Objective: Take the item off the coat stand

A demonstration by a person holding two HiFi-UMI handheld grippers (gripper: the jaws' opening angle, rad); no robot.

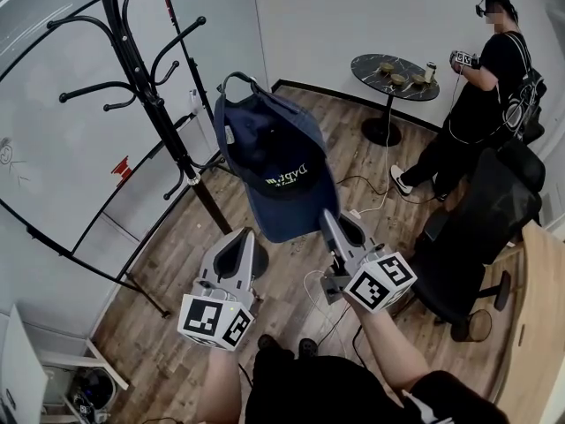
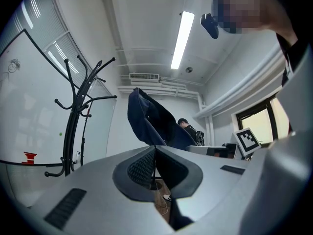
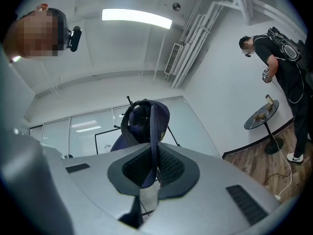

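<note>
Head view shows the navy cap (image 1: 274,162) in the air over the wood floor (image 1: 291,316), beside the black coat stand (image 1: 146,87) and clear of its hooks. Its brim points down into my right hand-held gripper (image 1: 328,215). Yellow-green lettering (image 1: 287,182) on the cap appears upside down and I cannot read it. Only the right gripper view shows the grip itself: the jaws are nearly together, pinching the brim's edge. In the left gripper view my left hand-held gripper (image 2: 154,153) has its jaws together on nothing. A person (image 1: 481,87) stands by a round surface (image 1: 371,64) well apart.
</note>
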